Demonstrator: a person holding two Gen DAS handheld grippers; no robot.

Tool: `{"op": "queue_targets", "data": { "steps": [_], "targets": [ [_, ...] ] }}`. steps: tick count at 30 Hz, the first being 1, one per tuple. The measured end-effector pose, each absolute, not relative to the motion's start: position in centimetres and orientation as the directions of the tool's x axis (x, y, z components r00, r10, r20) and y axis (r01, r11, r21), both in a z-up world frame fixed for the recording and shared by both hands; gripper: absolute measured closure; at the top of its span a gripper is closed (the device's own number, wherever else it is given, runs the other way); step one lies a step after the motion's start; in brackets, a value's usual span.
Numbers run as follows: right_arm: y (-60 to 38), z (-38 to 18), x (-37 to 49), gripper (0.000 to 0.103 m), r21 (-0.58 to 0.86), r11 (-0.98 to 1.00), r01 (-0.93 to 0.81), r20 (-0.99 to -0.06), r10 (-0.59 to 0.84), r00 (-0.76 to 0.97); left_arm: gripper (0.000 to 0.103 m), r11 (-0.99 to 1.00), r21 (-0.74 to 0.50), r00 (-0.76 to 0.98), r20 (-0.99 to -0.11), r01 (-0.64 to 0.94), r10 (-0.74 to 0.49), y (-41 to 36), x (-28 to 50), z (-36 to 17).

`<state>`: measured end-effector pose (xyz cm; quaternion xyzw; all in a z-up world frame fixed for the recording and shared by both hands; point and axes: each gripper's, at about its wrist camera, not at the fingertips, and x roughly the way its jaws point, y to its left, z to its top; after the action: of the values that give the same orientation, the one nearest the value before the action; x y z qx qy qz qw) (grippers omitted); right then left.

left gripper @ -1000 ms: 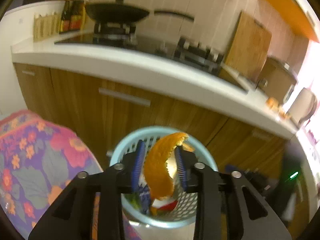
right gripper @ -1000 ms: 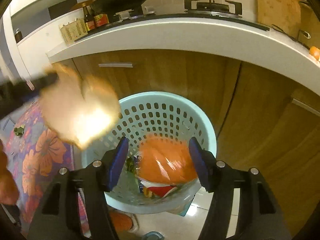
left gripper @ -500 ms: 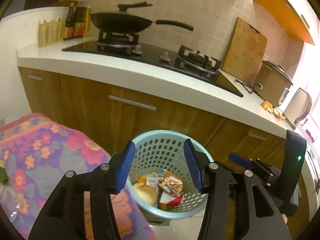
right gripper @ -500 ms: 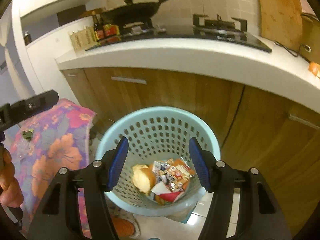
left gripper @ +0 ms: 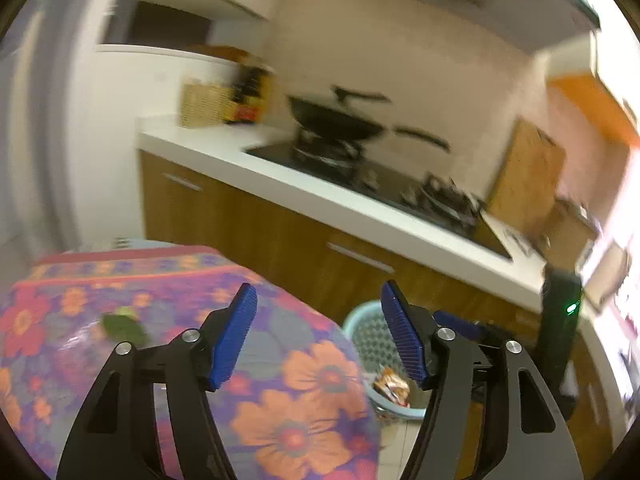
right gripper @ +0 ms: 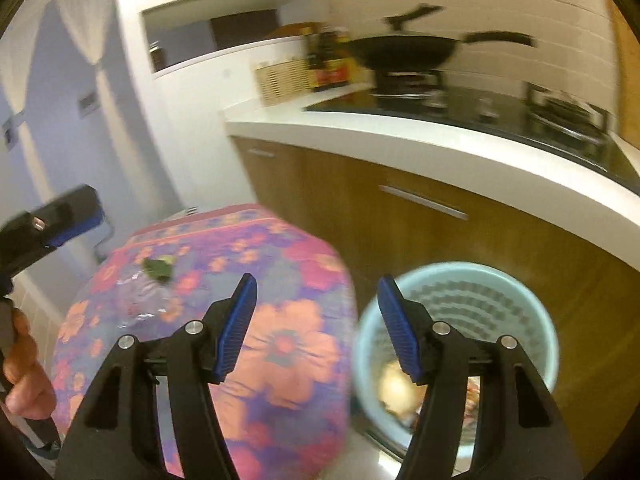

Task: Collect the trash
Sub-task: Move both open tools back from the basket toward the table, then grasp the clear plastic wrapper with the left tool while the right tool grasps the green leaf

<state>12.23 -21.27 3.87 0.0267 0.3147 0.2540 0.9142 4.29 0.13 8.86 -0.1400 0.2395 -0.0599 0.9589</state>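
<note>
A light blue perforated trash basket (right gripper: 500,292) stands on the floor by the cabinets, with wrappers and a pale peel inside; it also shows in the left wrist view (left gripper: 364,328). A green leafy scrap (right gripper: 158,268) and a clear plastic wrapper (right gripper: 144,304) lie on the floral tablecloth (right gripper: 288,344). The scrap also shows in the left wrist view (left gripper: 122,326). My left gripper (left gripper: 318,338) is open and empty above the table's edge. My right gripper (right gripper: 316,330) is open and empty between table and basket.
Wooden cabinets under a white counter (right gripper: 440,148) run behind the basket. A black wok (right gripper: 404,52) sits on the stove, with bottles and a wicker basket (right gripper: 280,76) beside it. The left gripper's body (right gripper: 44,224) is at the left edge of the right wrist view.
The left gripper dropped the orange peel into the basket and opened. Both grippers have swung left and up from over the basket toward the floral table.
</note>
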Motion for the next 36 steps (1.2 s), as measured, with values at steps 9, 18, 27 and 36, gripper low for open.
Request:
{"op": "queue_targets", "data": {
  "steps": [9, 18, 27, 36],
  "targets": [
    [-8.0, 4.2, 12.3, 0.044, 0.215, 0.729, -0.650, -0.550, 0.640, 0.536, 0.025, 0.922, -0.321, 0.891, -0.451, -0.215, 0.051, 12.0, -0.5, 8.0],
    [3.0, 1.3, 13.4, 0.044, 0.122, 0.624, -0.772, -0.623, 0.654, 0.430, 0.026, 0.840, -0.376, 0.796, -0.596, -0.392, 0.105, 20.7, 1.9, 0.5],
    [6.5, -2.3, 14.7, 0.045, 0.082, 0.610, -0.788, -0.668, 0.621, 0.411, 0.037, 0.793, -0.451, 0.759, -0.651, -0.409, 0.021, 22.3, 4.6, -4.9],
    [9.1, -4.6, 15.4, 0.073, 0.036, 0.592, -0.805, -0.741, 0.556, 0.376, 0.044, 0.793, -0.465, 0.737, -0.675, -0.394, -0.030, 22.5, 5.3, -6.7]
  ]
}}
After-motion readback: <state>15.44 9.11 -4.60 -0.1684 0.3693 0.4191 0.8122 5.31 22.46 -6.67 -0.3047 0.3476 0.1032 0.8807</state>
